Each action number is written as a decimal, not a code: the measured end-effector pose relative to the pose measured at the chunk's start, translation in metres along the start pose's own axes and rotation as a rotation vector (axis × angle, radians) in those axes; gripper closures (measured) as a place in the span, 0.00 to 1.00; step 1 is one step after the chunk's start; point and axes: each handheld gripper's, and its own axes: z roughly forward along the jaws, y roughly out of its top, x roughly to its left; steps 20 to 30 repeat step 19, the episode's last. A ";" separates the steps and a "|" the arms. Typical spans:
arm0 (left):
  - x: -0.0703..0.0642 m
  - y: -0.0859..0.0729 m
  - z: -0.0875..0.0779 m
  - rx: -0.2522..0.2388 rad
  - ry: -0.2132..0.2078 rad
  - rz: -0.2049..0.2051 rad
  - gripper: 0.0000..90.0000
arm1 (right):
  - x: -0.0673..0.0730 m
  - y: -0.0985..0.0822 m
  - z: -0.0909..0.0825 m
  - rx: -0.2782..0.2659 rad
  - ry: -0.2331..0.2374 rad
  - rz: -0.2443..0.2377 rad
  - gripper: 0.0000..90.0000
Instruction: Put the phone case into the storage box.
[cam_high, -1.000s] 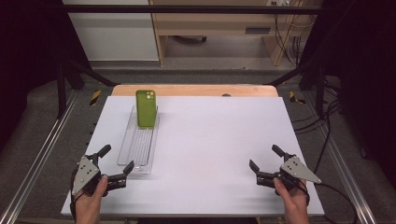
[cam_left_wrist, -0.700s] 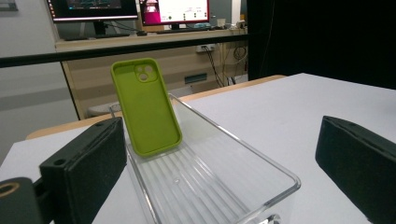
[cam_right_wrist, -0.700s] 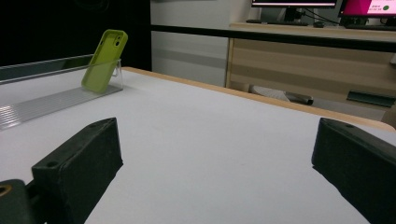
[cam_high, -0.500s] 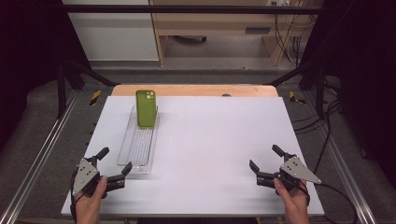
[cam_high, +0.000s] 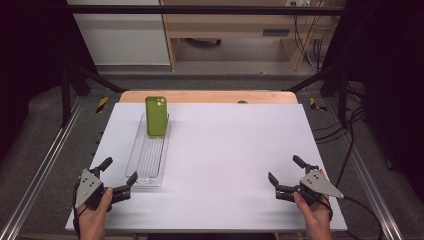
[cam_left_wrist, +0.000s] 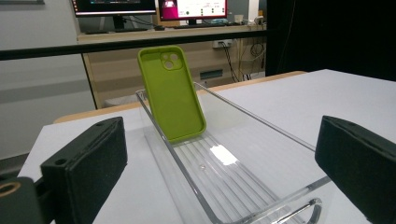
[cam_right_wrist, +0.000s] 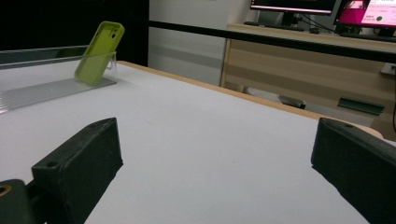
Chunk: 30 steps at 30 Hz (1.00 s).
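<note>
The left tool (cam_high: 119, 176) sits a touch closer to the near end of the clear tray (cam_high: 148, 155) than a second ago, its jaws spread wide, one jaw just beside the tray's corner.

Bright even light; tray (cam_left_wrist: 243, 158) glare, perhaps overhead.

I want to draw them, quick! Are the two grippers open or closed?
Left gripper: open, holding nothing.
Right gripper: open, holding nothing.

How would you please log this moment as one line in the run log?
left gripper: open, by tray's near end | right gripper: open, above table | green phone case: leaning in clear tray, far end
</note>
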 end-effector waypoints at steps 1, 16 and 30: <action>0.000 0.000 0.001 0.004 -0.003 0.000 0.02 | -0.001 -0.001 0.000 0.001 -0.005 -0.003 0.02; -0.004 0.010 0.001 -0.023 0.006 -0.022 0.02 | 0.002 -0.015 0.012 0.050 -0.017 -0.004 0.02; -0.004 0.005 -0.002 -0.009 0.021 -0.053 0.02 | 0.006 -0.015 0.014 0.057 -0.012 -0.009 0.02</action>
